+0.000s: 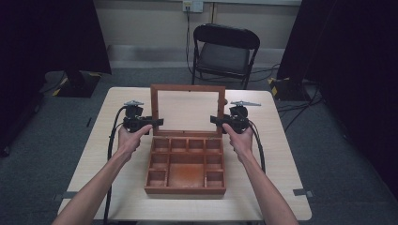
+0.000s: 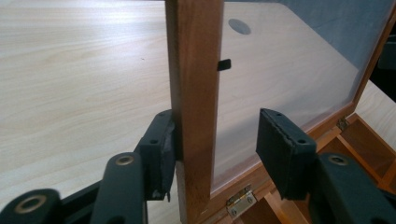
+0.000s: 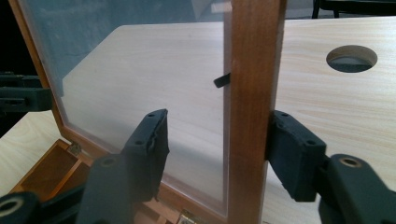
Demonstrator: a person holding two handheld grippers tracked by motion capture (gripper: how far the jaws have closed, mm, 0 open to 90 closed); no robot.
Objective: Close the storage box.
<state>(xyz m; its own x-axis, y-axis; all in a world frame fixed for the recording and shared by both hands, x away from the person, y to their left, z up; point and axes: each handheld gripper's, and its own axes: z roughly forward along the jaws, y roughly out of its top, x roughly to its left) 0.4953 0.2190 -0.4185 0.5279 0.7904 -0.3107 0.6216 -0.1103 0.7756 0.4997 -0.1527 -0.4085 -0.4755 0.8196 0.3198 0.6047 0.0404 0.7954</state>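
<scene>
Two handheld grippers were up against the raised lid (image 1: pixel 187 89) of a wooden compartment box (image 1: pixel 186 165) that sat open in the middle of a light wood table (image 1: pixel 281 154). The lid, a wood frame around a clear pane, stood roughly upright off the back edge of the box, hinged there with small brass hinges (image 2: pixel 239 200). The left gripper (image 1: pixel 157 123) was at the lid's left side rail, and in the left gripper view (image 2: pixel 215 149) its jaws were spread around that rail, one pad touching the outer face of the wood while the other sat apart from it on the pane side, so not really pinching. Same deal on the other side: the right gripper (image 1: pixel 216 120) straddled the right rail, and in the right gripper view (image 3: pixel 217 149) its jaws were apart too, the outer pad against the wood and the inner one off the pane. Behind the table stood a black folding chair (image 1: pixel 225 49). The box's compartments looked empty.
</scene>
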